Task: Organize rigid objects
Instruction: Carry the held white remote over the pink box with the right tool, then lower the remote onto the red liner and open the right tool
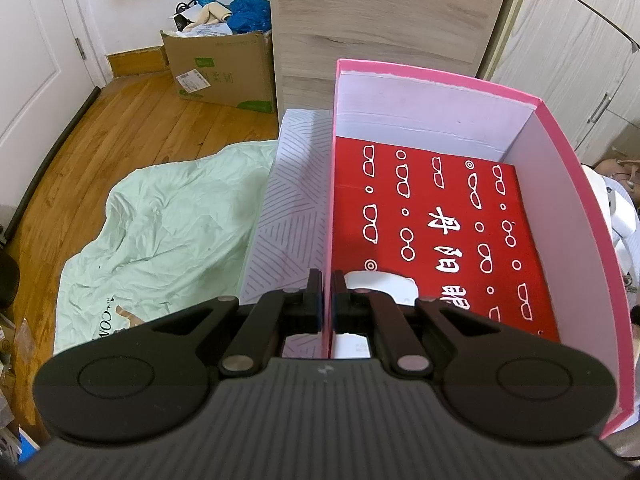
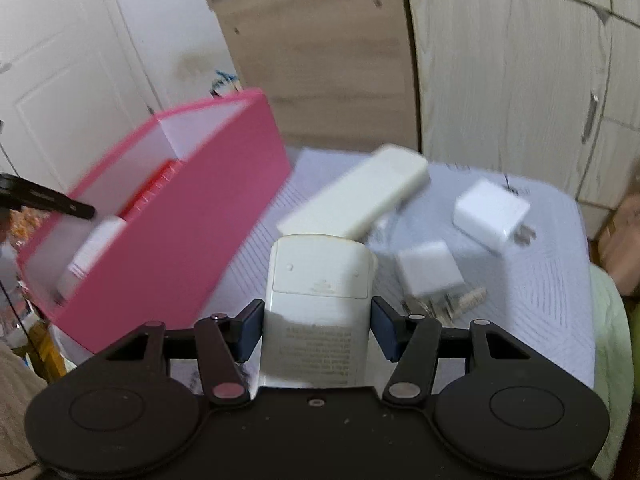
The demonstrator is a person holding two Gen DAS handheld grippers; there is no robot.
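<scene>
Pale line-patterned bedding [image 2: 532, 292] below wood-grain wardrobes [image 2: 520, 80] carries two white chargers [image 2: 490, 210], while the left hand-held gripper [image 1: 327, 300], pitched downward, pinches the pink box's [image 1: 568, 184] wall and the right hand-held gripper [image 2: 318, 330] clamps a white remote [image 2: 320, 280] at lower centre.

cardboard box [image 1: 224, 68], green sheet [image 1: 160, 232], wardrobe [image 2: 520, 72]

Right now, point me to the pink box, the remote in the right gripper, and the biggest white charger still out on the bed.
pink box [image 2: 188, 216]: right wrist view, outer side wall.
remote [image 2: 320, 276]: right wrist view, battery cover on its back.
white charger [image 2: 490, 210]: right wrist view, top face of its body.
</scene>
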